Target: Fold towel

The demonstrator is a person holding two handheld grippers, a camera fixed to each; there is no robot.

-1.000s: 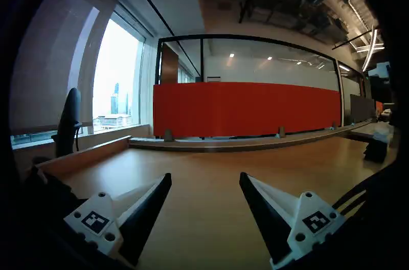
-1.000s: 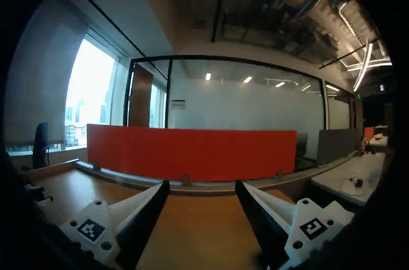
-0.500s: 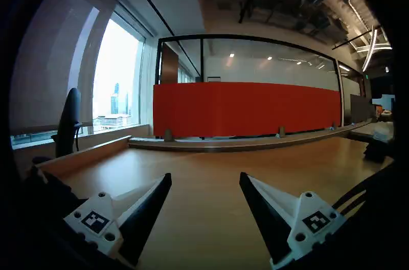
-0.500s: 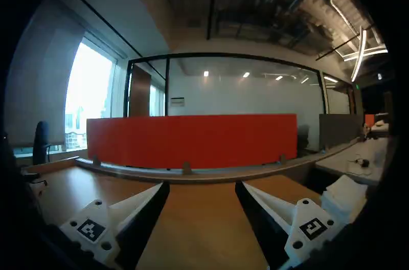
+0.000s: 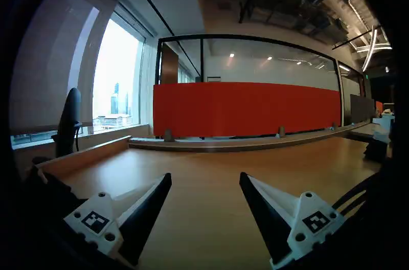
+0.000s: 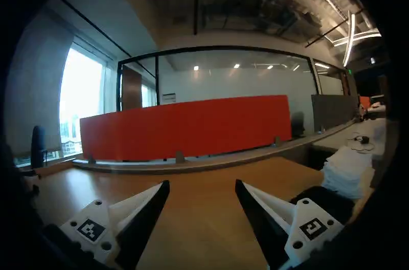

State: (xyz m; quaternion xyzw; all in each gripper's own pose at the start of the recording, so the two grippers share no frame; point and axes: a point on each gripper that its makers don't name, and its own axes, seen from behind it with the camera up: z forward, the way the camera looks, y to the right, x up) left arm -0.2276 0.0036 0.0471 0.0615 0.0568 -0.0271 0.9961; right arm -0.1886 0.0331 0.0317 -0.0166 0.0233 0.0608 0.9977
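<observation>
A stack of folded white towels (image 6: 348,172) sits at the right of the wooden desk in the right gripper view, on something dark (image 6: 327,203). My right gripper (image 6: 201,184) hovers open over the desk, left of that stack, with nothing between its fingers. Low over the same wooden desk (image 5: 214,167), my left gripper (image 5: 204,177) stands open and holds nothing. At the far right edge of the left gripper view, a pale and dark shape (image 5: 381,139) rests on the desk; I cannot tell what it is.
A red partition screen (image 5: 245,109) (image 6: 184,127) runs along the desk's far edge. A dark office chair (image 5: 69,121) stands at the left by the window. Another desk with cables (image 6: 360,139) lies at the far right.
The right gripper has tilted down and swung so more desk shows, and the towel stack has come into sight at the right. The left gripper has stayed still.
</observation>
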